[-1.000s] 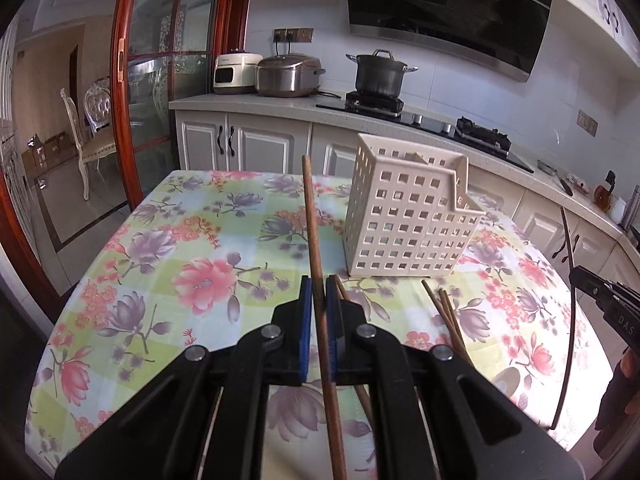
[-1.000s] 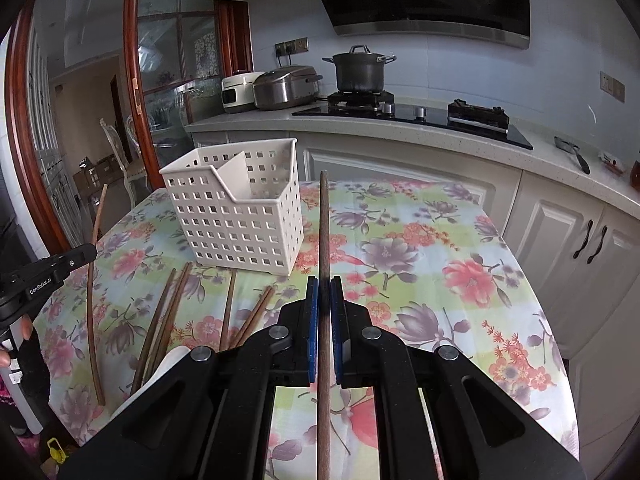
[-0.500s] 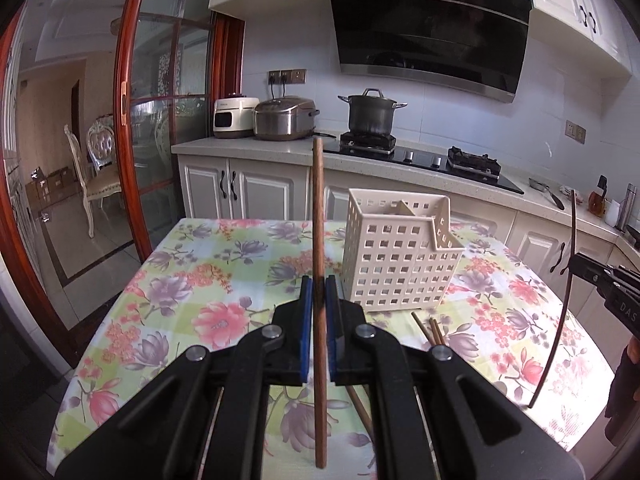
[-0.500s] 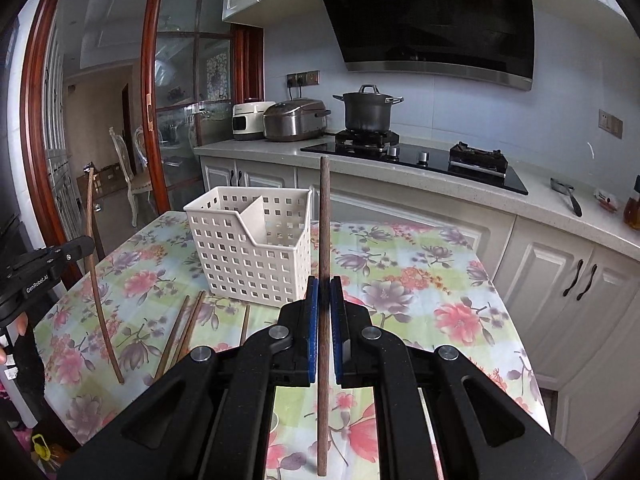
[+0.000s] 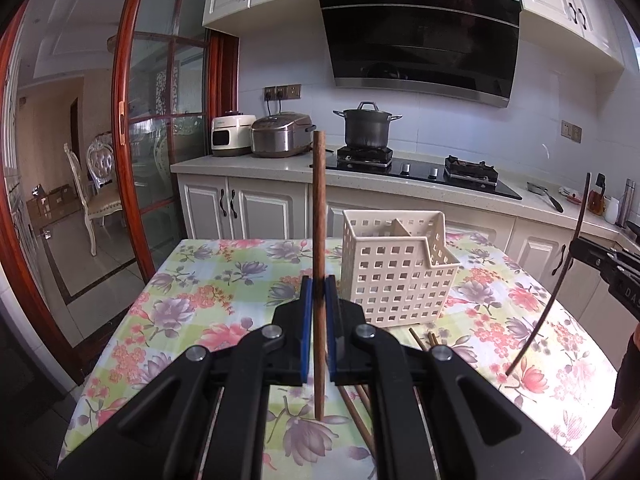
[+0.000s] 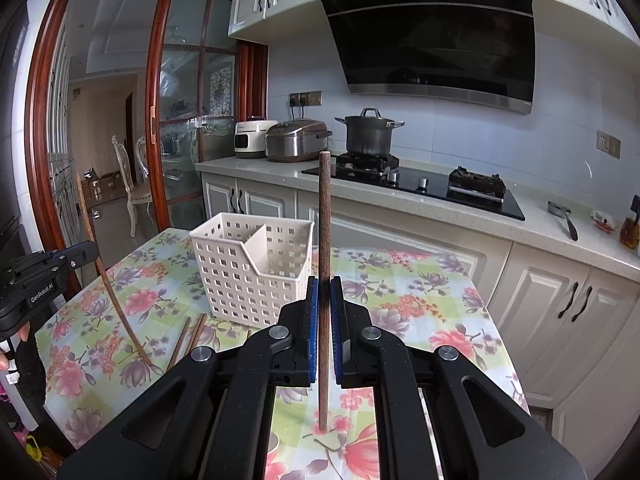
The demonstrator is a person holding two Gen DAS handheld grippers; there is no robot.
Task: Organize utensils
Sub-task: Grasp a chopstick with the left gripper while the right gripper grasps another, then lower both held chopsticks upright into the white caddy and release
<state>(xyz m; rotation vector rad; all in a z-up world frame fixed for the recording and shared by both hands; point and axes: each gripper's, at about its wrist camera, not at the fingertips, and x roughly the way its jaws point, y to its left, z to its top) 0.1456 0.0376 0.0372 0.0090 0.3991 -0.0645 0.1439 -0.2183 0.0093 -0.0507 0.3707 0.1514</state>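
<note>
Left wrist view showed our left gripper [image 5: 316,300] with jaws clamped on one wooden chopstick [image 5: 319,208], held upright above the flowered counter [image 5: 192,304]. Our right gripper [image 6: 325,304] pinched a second chopstick [image 6: 325,216] the same way. We judged ourselves mid-carry, both sticks lifted clear and not yet stowed. The white perforated utensil basket [image 5: 396,276] stood just ahead, with more loose chopsticks [image 6: 192,334] lying near its base. Next we would need each lower tip over an open compartment before lowering and releasing.

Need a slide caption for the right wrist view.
Right gripper holds a wooden chopstick upright beside the white utensil caddy.
</note>
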